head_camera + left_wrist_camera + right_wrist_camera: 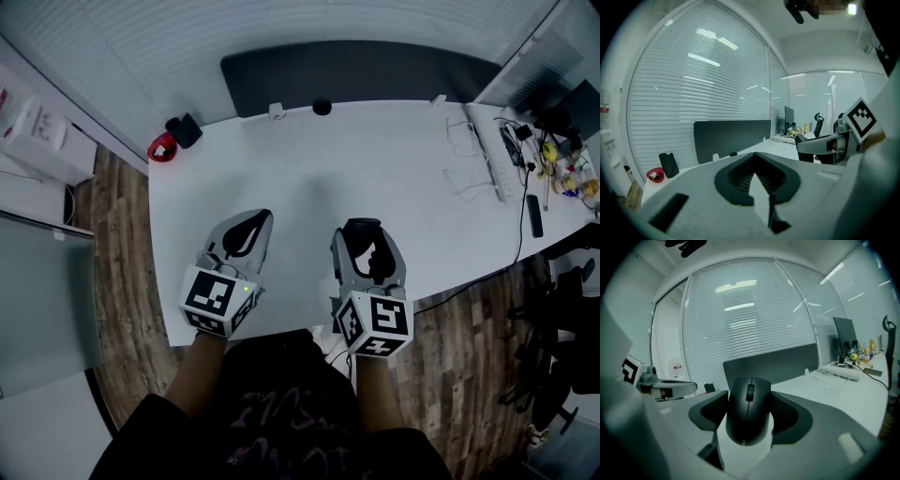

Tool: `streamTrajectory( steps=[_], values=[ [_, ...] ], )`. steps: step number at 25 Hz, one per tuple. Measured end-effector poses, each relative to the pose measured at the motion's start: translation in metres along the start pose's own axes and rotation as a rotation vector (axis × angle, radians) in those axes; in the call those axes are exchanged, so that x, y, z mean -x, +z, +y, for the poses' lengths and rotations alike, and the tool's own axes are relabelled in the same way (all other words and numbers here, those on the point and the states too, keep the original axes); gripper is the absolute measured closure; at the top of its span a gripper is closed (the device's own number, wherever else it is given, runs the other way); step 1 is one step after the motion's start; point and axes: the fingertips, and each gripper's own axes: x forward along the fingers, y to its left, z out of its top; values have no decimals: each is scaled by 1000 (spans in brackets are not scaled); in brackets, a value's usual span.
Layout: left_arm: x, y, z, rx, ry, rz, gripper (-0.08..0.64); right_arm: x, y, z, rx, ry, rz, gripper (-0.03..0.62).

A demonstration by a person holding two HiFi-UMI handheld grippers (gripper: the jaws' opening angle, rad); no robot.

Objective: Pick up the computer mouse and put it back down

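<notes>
A black computer mouse [749, 411] with a scroll wheel sits lifted between the dark pads of my right gripper [750, 401], wheel end pointing away from the camera. In the head view the same mouse [365, 246] hangs in the right gripper [362, 227] above the near part of the white table [309, 178]. My left gripper [260, 218] hovers beside it on the left, a short gap apart. Its jaws meet at the tips around an empty hollow. In the left gripper view the left gripper [755, 157] holds nothing.
A dark partition panel [356, 70] runs along the table's far edge, with a small black round thing [322, 107] in front of it. A red dish [162, 147] and a black block [185, 129] sit at the far left corner. A power strip [492, 150] with cables lies at the right.
</notes>
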Motion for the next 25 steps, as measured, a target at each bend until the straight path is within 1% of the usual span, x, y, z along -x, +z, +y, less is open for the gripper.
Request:
streamTrajectory(
  steps=[6, 13, 18, 25],
  values=[
    [20, 28, -12, -22, 55, -70, 560, 21, 23, -3, 28, 47, -50, 298],
    [50, 52, -23, -54, 110, -144, 560, 45, 46, 6, 63, 102, -113, 298],
    [69, 65, -29, -74, 135, -183, 560, 59, 59, 14, 79, 131, -155, 299],
    [87, 74, -35, -97, 154, -218, 560, 72, 71, 22, 85, 151, -197, 299]
  ],
)
